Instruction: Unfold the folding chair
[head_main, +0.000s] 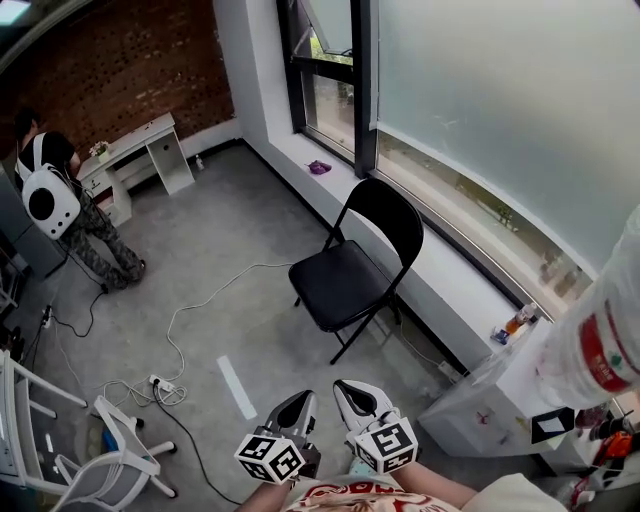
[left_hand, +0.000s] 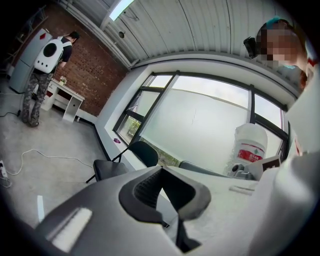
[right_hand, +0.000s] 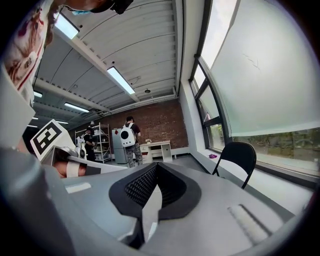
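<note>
The black folding chair (head_main: 345, 280) stands unfolded on the grey floor beside the window ledge, seat level and backrest upright. It is small in the left gripper view (left_hand: 111, 168), and only its backrest (right_hand: 239, 153) shows in the right gripper view. My left gripper (head_main: 299, 400) and right gripper (head_main: 350, 389) sit side by side at the bottom of the head view, well short of the chair, pointing toward it. Both are shut with nothing between the jaws (left_hand: 161, 175) (right_hand: 154, 175).
A person with a white backpack (head_main: 48, 196) stands by a white desk (head_main: 140, 150) at the far left. A cable (head_main: 195, 305) and power strip (head_main: 160, 383) lie on the floor. A white chair (head_main: 118, 460) is near left; a water jug (head_main: 600, 345) and white table (head_main: 475, 405) are right.
</note>
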